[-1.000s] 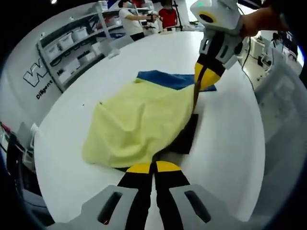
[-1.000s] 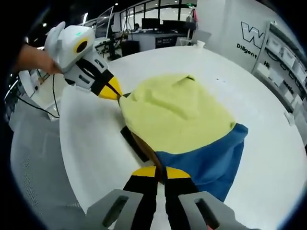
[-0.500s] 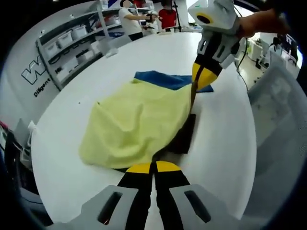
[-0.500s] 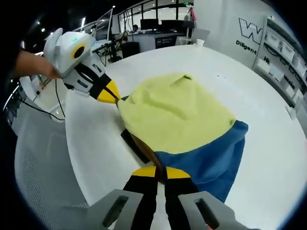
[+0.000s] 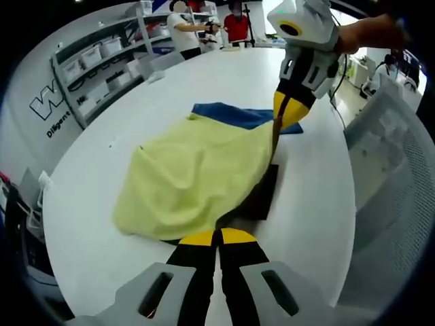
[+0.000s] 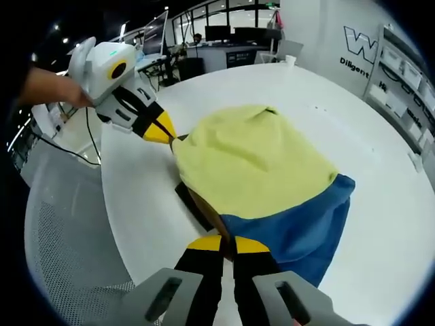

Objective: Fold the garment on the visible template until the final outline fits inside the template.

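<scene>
Fingers: your left gripper (image 5: 217,235) has its 2 yellow-tipped fingers (image 5: 198,238) pinched together on the near edge of the garment (image 5: 197,176); your right gripper (image 6: 228,243) is likewise clamped on its own edge of the cloth.
Garment: yellow layer draped over a blue one, lifted along the edge between your 2 grippers, the rest lying on the counter (image 5: 102,251).
Template: dark sheet (image 5: 262,200) on the counter, partly under the raised edge.
Surface: round, white, glossy.
Room: shelving with bins (image 5: 102,58) along a white wall with lettering; people (image 5: 234,17) stand beyond the far rim; mesh chair (image 6: 68,258) beside the counter.
</scene>
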The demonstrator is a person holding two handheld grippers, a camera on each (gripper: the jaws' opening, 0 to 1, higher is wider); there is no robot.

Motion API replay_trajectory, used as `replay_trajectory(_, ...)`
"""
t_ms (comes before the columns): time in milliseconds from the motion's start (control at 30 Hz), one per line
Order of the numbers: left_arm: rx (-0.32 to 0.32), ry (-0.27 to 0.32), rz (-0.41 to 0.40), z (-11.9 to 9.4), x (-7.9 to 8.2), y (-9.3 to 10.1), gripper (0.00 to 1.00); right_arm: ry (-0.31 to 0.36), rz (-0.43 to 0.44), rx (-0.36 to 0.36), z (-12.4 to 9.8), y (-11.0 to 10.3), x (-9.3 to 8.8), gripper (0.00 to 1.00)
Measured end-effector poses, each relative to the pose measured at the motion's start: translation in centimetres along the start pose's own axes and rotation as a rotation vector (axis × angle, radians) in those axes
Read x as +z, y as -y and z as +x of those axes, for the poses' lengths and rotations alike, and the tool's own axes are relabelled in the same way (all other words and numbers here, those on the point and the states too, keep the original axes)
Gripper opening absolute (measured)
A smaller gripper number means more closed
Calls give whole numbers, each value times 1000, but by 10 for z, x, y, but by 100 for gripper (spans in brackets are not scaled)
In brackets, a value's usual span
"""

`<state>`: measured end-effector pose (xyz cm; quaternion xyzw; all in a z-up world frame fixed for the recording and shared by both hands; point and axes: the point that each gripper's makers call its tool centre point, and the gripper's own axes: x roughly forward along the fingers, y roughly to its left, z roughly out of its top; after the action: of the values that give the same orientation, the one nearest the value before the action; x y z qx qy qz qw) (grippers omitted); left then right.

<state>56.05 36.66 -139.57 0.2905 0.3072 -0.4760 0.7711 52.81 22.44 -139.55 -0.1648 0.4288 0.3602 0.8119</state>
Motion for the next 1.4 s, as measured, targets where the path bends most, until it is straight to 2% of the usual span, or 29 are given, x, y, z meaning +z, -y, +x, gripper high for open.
replay_trajectory(200, 4, 11, -9, -4, 3, 2, 0, -4, 4, 4, -3, -2, 0, 0)
replay_trajectory(367, 4, 19, -35, -5, -1, 5, 0, -8, 2, 16, -6, -7, -1, 0)
replay_trajectory(1033, 3, 44, -7, -20, 0, 17, 0, -15, 5, 34, -17, -24, -5, 0)
replay_trajectory(1400, -21, 49, -13, -24, -7, 25, 0, -13, 35, 53, -18, -34, -9, 0)
